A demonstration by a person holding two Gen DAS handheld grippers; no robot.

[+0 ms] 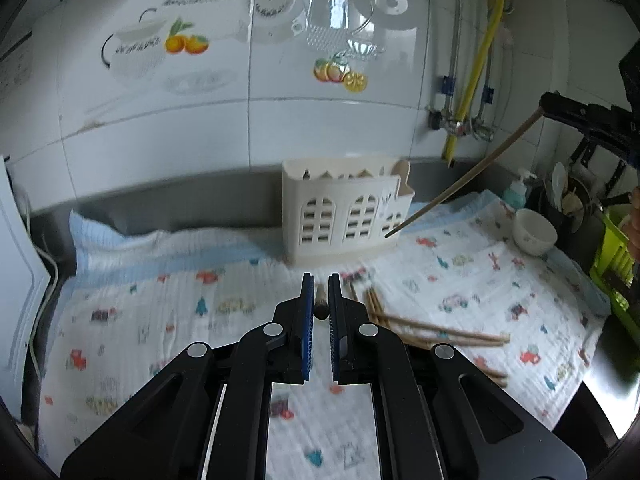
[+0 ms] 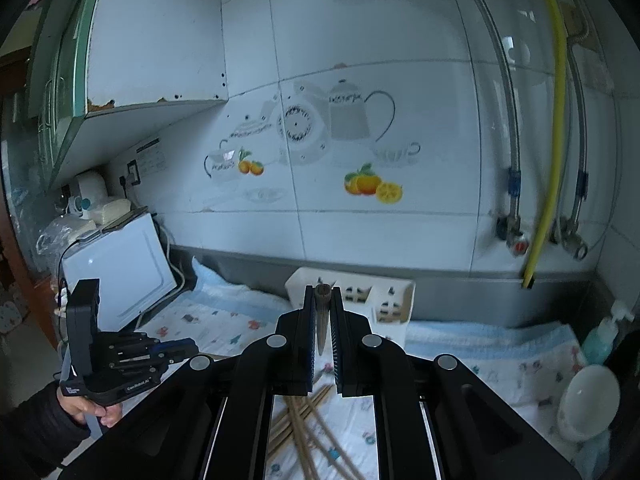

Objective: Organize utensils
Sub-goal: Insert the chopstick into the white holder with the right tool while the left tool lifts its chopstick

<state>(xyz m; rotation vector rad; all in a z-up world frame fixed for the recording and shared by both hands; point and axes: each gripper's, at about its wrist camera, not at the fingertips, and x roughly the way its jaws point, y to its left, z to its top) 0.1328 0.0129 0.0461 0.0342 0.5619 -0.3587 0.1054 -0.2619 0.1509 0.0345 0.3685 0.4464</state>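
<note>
A white quilted cloth printed with small cars (image 1: 168,320) covered the counter, its near edge cut off by both views. Toward the tiled wall stood a cream plastic utensil caddy with arched window cut-outs (image 1: 344,216), its contents hard to make out. On the cloth lay a loose pile of pale wooden chopsticks (image 1: 436,330), partly hidden behind the gripper frames. The left gripper (image 1: 320,300) was clenched on one chopstick (image 1: 320,296), only its blurred end showing between the blue pads. The right gripper (image 2: 322,312) grasped another chopstick (image 2: 321,320), which slanted down toward the caddy in the left view.
</note>
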